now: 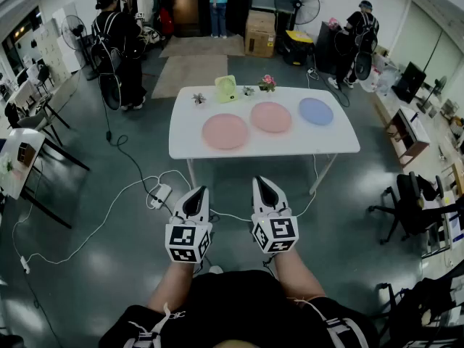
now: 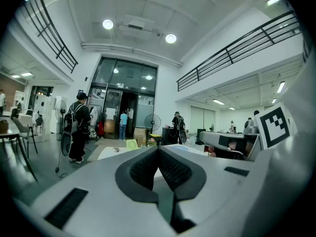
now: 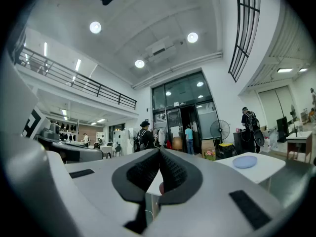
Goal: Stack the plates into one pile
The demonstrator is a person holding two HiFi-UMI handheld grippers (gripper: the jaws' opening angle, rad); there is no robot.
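Three plates lie apart in a row on the white table (image 1: 326,142): a pink plate (image 1: 225,131) at the left, a second pink plate (image 1: 271,117) in the middle and a blue plate (image 1: 316,111) at the right. The blue plate (image 3: 245,161) also shows in the right gripper view. My left gripper (image 1: 196,193) and right gripper (image 1: 264,184) hang side by side over the floor, well short of the table's near edge. Both are shut with nothing between the jaws; the tips meet in the left gripper view (image 2: 158,147) and the right gripper view (image 3: 159,150).
A yellow-green object (image 1: 226,88) and small flower pots (image 1: 267,83) stand at the table's far edge. Cables and a power strip (image 1: 160,195) lie on the floor left of the table. Office chairs (image 1: 413,205) stand at the right, people and fans (image 1: 296,4) beyond the table.
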